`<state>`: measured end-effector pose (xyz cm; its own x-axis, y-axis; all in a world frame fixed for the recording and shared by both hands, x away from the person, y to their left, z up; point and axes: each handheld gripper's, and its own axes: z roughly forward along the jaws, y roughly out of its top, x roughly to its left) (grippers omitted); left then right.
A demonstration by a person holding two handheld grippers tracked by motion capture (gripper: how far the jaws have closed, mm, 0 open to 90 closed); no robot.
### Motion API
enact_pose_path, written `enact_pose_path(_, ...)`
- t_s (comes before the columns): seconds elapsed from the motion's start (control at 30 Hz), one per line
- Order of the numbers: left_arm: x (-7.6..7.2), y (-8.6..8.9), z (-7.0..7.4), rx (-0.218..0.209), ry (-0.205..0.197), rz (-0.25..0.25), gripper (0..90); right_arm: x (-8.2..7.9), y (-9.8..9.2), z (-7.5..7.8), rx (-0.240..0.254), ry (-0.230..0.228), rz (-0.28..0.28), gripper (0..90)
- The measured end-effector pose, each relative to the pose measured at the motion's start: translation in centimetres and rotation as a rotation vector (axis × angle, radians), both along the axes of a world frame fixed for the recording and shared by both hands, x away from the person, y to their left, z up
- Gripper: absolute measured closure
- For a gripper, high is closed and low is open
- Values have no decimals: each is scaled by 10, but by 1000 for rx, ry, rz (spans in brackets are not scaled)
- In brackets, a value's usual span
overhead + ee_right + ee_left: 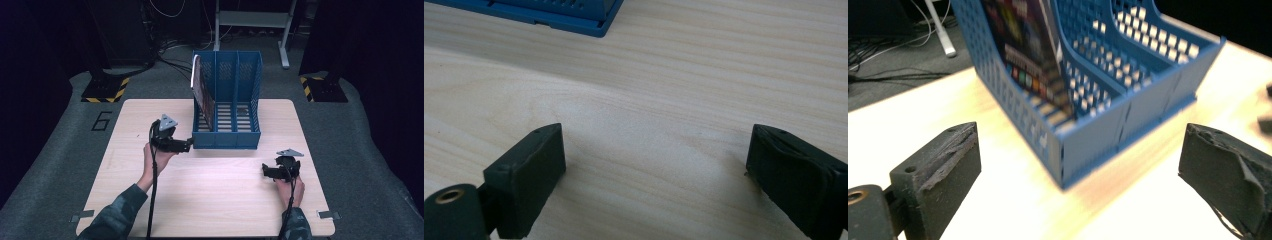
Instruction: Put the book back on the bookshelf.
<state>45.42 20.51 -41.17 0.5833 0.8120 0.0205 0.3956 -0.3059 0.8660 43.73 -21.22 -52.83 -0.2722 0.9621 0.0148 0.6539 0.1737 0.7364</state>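
Table [210, 200]: pale wood; I see both forearms come in from its near edge.
Rack [227, 107]: blue, three slots, upright at the far middle of the table.
Book [202, 92]: stands in the rack's leftmost slot, leaning against the outer wall; I see its cover through the mesh in the left gripper view [1025, 55].
Left gripper [184, 145]: held level, tips just beside the rack's near-left corner; jaws released and wide apart, nothing between them, the rack corner [1063, 160] straight ahead.
Right gripper [267, 172]: low over bare wood, well apart from the rack, pointing left; jaws released, nothing held [654, 165].
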Motion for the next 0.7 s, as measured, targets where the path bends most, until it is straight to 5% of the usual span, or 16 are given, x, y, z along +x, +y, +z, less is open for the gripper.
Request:
enact_pose_path(0.23, -31, 21, -37, 35, 35, 27, 16, 0, 0, 0, 0, 0, 0, 84)
enact_pose_path(0.37, -42, 32, -65, 68, 90, 48, 5, 0, 0, 0, 0, 0, -1, 84)
enact_pose_path(0.7, -53, 49, -109, 124, 165, 100, 1, 0, 0, 0, -2, 1, -2, 84)
